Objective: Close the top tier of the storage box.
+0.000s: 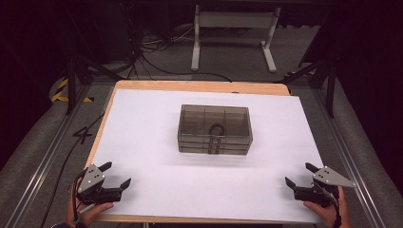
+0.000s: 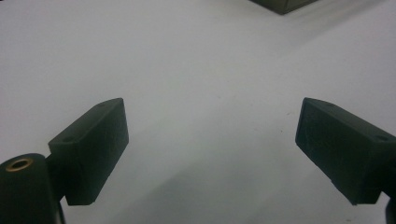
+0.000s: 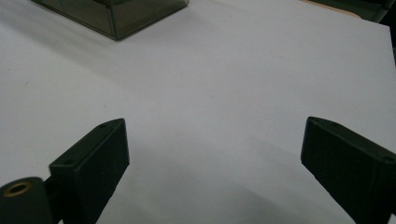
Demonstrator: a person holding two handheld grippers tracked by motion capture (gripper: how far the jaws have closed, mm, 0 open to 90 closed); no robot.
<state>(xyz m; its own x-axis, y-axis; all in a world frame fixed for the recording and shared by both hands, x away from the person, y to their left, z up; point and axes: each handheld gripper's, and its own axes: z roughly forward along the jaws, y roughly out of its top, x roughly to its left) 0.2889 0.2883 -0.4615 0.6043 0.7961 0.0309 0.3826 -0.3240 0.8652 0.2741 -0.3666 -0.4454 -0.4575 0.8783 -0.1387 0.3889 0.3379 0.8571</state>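
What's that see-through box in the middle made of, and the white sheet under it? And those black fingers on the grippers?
The box looks like smoky, glossy clear plastic: its inner dividers and a dark ring show through the walls. The white sheet seems matte paper or thin board laid over a wooden table. The fingers look like matte black moulded plastic, possibly rubbery; I can't tell.

The setting is identified as a laboratory or test cell. A wooden table (image 1: 199,86) covered by a white sheet (image 1: 142,142) is framed by aluminium rails (image 1: 40,161) on a grey carpeted floor (image 1: 28,142). Black cables (image 1: 152,45) are routed across the floor, hazard tape (image 1: 61,90) marks a stand foot, and a white desk frame (image 1: 233,33) is placed behind, against dark surroundings.
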